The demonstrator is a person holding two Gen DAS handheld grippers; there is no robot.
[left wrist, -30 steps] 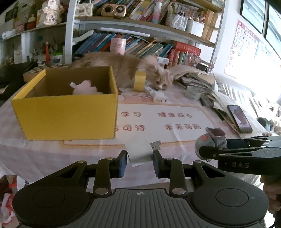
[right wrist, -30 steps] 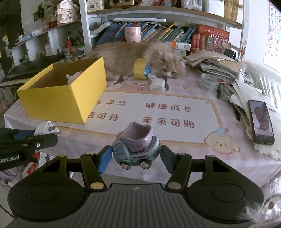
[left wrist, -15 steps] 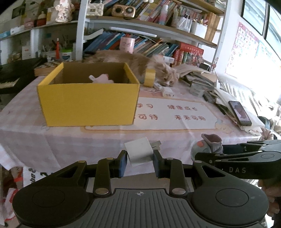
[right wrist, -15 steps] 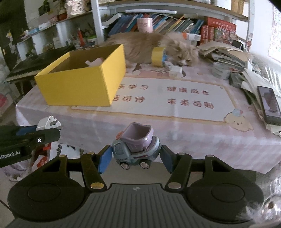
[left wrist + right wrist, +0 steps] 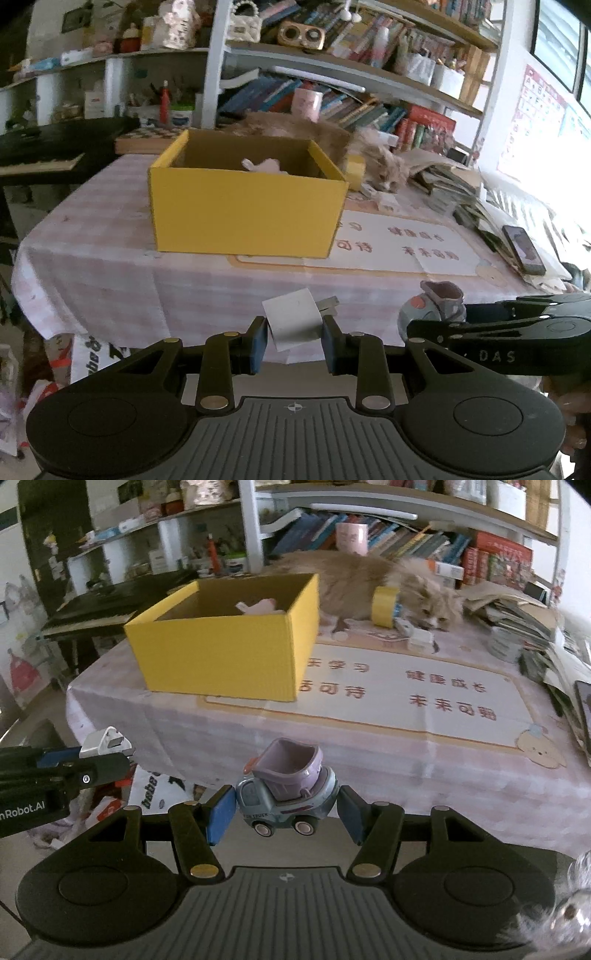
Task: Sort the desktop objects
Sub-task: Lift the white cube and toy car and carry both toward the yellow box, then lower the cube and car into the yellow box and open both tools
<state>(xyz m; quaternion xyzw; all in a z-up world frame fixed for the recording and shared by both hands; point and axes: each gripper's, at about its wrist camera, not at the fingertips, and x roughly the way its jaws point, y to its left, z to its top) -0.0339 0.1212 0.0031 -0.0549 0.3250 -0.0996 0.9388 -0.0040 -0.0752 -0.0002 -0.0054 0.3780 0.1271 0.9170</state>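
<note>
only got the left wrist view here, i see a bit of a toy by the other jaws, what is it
Observer: A small grey toy truck with a lilac tipper bucket, clamped between the right gripper jaws.
Operator: what's behind the yellow box, it blocks me
Observer: A roll of yellow tape stands on edge against the fluffy tan cat.
Operator: does my white thing have prongs
Observer: Yes, the white plug adapter shows metal prongs.

I'm seeing my left gripper (image 5: 294, 342) and right gripper (image 5: 286, 810) alike: black linkages, brass-coloured pivot screws, blue pads (image 5: 219, 815), ribbed grey bases, white lettering along the sides.
</note>
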